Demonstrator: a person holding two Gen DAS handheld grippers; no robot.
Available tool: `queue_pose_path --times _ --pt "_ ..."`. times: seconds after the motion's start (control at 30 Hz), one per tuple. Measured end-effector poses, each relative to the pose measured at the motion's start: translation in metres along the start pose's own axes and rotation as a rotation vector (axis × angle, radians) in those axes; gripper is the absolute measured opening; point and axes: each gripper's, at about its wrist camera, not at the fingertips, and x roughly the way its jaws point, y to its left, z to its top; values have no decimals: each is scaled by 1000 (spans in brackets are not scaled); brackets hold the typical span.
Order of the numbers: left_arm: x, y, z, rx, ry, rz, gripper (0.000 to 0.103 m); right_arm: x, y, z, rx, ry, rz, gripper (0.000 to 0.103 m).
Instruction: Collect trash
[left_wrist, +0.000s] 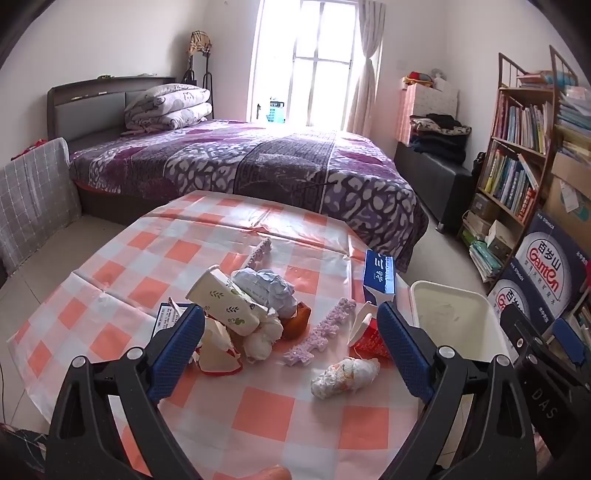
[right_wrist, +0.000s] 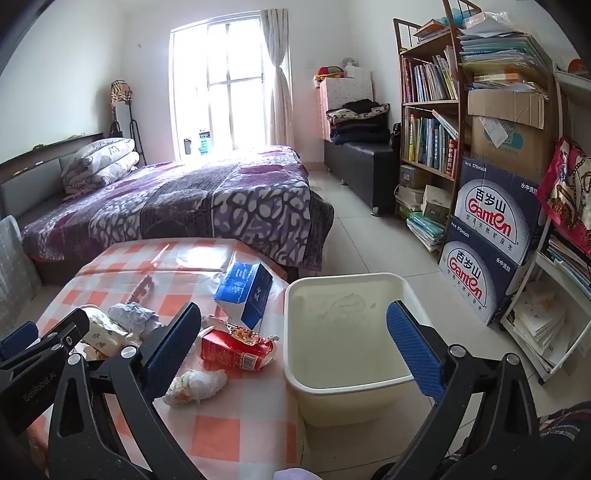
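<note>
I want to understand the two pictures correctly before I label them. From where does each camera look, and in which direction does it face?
Left wrist: on the left gripper, angled down over the trash pile on the checked table; its own open fingers show, and the right gripper at the right edge.
Right wrist: on the right gripper, angled down at the table's edge and the white bin; open fingers show, left gripper at the left.
Shared: blue carton, red carton, bed, bookshelf.
</note>
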Motion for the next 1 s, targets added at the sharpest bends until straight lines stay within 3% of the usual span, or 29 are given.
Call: queue_pose_path --times 1.0 --pt "4 3 -3 -11 7 -2 92 9 0 -4 8 30 -1 96"
